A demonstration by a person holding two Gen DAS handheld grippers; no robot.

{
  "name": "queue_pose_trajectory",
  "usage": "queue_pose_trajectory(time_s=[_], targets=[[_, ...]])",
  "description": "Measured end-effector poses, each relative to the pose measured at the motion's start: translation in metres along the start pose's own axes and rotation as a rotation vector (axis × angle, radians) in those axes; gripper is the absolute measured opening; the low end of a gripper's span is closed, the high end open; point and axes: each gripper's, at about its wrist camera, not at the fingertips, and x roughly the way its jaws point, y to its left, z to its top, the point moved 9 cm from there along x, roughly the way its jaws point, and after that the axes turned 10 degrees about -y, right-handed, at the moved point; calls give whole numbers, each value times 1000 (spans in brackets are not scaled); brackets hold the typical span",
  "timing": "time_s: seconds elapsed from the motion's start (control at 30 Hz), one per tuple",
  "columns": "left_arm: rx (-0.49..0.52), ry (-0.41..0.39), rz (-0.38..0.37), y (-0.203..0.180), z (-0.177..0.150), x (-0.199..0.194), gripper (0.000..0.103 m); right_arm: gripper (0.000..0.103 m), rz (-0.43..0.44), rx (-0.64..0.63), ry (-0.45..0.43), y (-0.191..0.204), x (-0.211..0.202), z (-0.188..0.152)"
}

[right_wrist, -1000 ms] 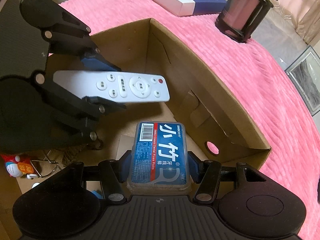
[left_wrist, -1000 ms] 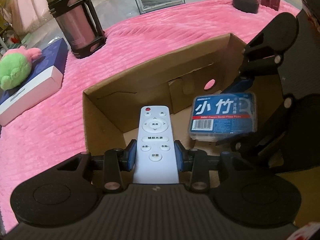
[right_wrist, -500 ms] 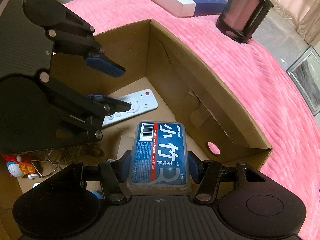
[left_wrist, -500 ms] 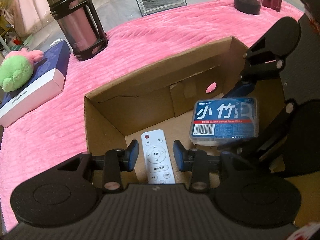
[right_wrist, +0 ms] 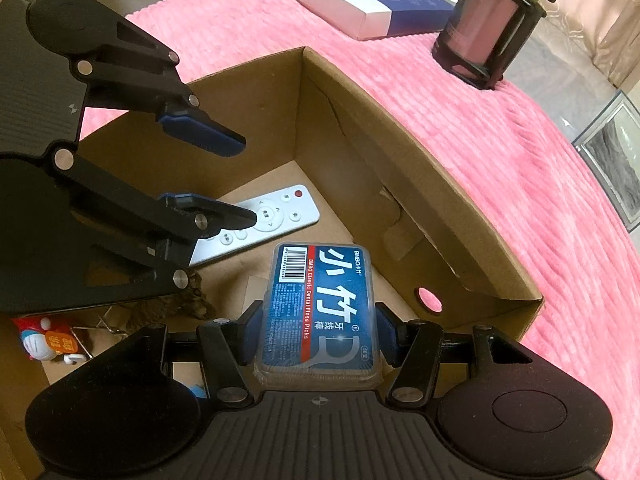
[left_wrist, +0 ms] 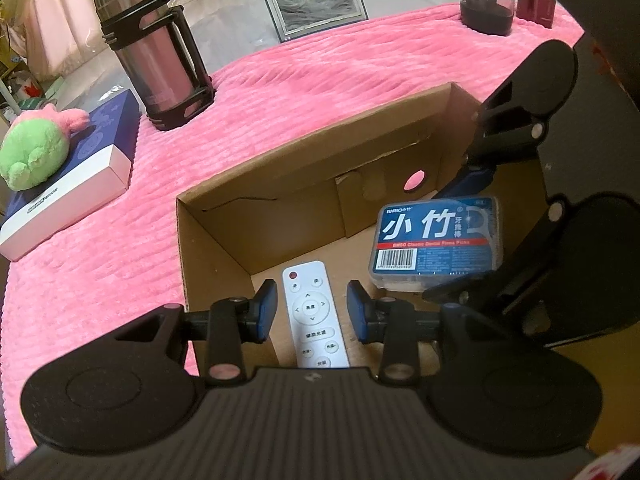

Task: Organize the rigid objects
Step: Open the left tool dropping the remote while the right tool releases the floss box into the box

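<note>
A white remote control (left_wrist: 314, 316) lies flat on the floor of an open cardboard box (left_wrist: 304, 148), near its corner; it also shows in the right wrist view (right_wrist: 276, 216). My left gripper (left_wrist: 312, 308) is open above the remote, its blue pads apart and not touching it; the right wrist view shows it (right_wrist: 244, 178) too. My right gripper (right_wrist: 318, 332) is shut on a blue dental floss pick box (right_wrist: 320, 312) and holds it over the cardboard box; the left wrist view shows the floss box (left_wrist: 436, 240) in the air.
The box (right_wrist: 424, 184) stands on a pink ribbed blanket (left_wrist: 120, 240). A steel flask (left_wrist: 156, 64), a flat blue-and-white case (left_wrist: 76, 172) with a green plush toy (left_wrist: 32, 148), a framed picture (left_wrist: 316, 0) and a dark jar (left_wrist: 486, 0) lie beyond. Small toys (right_wrist: 44, 340) lie at the box's near side.
My left gripper opened and let go of the remote, which dropped onto the box floor. The left gripper then drew back and up slightly. The right gripper kept the floss box.
</note>
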Motion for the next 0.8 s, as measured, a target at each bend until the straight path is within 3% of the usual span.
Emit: queue_pose_trajectory(time_s=[0.8], targets=[[-2,-15,5,3,2,-16,34,54,-11,13,-43,1,-16,6]])
